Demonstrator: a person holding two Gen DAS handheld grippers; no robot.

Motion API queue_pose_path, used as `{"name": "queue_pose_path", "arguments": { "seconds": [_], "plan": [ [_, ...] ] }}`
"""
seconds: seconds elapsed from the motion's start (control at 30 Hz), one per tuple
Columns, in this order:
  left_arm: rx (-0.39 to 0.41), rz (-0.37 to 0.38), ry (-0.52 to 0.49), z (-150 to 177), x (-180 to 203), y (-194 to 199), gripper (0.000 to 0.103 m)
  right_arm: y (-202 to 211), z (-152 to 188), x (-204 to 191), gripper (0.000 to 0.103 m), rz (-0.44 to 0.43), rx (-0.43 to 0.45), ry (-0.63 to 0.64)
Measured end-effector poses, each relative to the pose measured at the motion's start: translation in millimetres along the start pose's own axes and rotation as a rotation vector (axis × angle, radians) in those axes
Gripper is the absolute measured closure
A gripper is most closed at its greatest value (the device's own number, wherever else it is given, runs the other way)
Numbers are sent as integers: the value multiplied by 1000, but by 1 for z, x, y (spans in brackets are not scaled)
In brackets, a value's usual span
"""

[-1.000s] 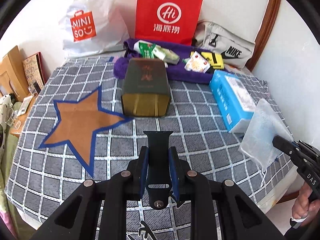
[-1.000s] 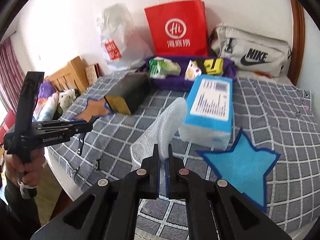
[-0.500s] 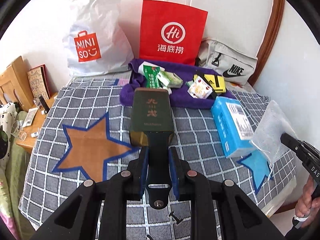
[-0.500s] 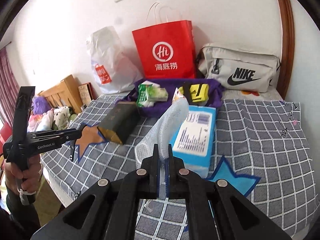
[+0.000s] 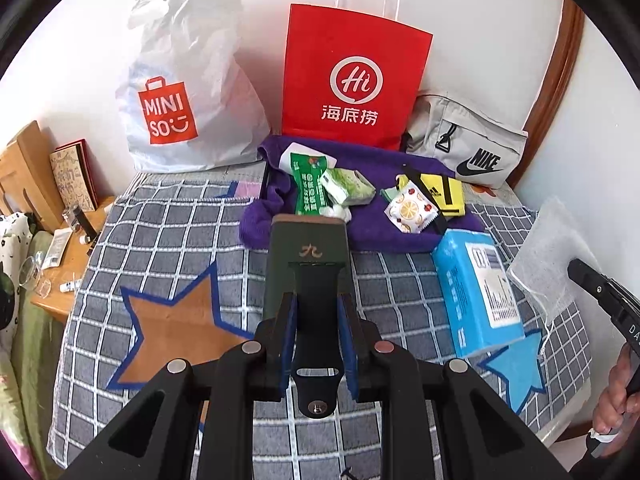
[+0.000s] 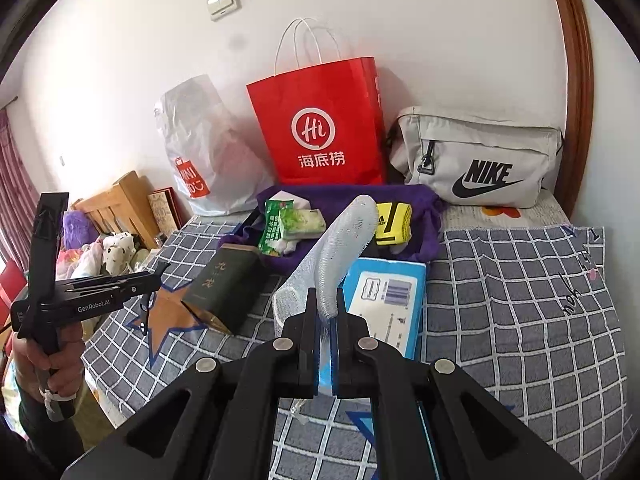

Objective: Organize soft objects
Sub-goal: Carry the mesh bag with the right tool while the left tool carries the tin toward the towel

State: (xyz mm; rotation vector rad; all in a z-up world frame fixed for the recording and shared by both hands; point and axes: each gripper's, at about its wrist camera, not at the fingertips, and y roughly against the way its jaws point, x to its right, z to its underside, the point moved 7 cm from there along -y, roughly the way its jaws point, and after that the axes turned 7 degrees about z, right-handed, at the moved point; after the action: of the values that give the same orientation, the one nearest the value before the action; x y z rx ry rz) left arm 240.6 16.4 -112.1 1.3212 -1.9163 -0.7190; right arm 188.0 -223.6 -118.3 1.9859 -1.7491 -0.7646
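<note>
Left gripper [image 5: 316, 320]: clamped on a black strap [image 5: 316, 280], strap end jutting forward past the pads, held above the checked bedspread [image 5: 168, 240]. Right gripper [image 6: 325, 312]: pinched shut on a white mesh pouch [image 6: 340, 248], pouch sticking up and curling over the pads, clear of the bed.

Below, from the left edge of the bedspread: brown star patch [image 5: 176, 328], then dark green box [image 5: 306, 248] lying just right of it, near the middle. Further right, blue tissue pack [image 5: 476, 288], its near end over a blue star patch [image 5: 516, 368] toward the right edge. Behind box and pack, a purple towel [image 5: 372, 232] bearing green packets [image 5: 320, 188], a fruit-print sachet [image 5: 410, 208] and a yellow pouch [image 5: 444, 196]. Along the far edge against the wall: white shopping bag [image 5: 180, 92], red paper bag [image 5: 352, 80], grey waist bag [image 5: 468, 148].

Step in hand, by the look of it: carrying, one soft item per gripper, both aloft and not yet set anywhere. Destination unclear; probably one of the three bags at the back. Next move calls for reaching over the box and the towel pile without snagging the dangling strap or the pouch's loose string, then opening only once each item sits inside or squarely on its place.
</note>
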Motion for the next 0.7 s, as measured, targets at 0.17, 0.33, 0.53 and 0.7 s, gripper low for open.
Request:
{"name": "queue_pose_path", "arguments": {
  "seconds": [0.17, 0.33, 0.53, 0.7],
  "plan": [
    [-3, -5, -5, -16, 1, -10, 83, -13, -14, 4, 99, 1, 3, -3],
    [-3, -18, -18, -34, 0, -23, 83, -32, -31, 11, 99, 7, -3, -10],
    [-5, -33, -33, -58, 1, -39, 83, -62, -52, 25, 99, 15, -15, -35],
    [-5, -30, -35, -75, 2, -53, 83, -79, -72, 28, 99, 19, -12, -33]
  ]
}}
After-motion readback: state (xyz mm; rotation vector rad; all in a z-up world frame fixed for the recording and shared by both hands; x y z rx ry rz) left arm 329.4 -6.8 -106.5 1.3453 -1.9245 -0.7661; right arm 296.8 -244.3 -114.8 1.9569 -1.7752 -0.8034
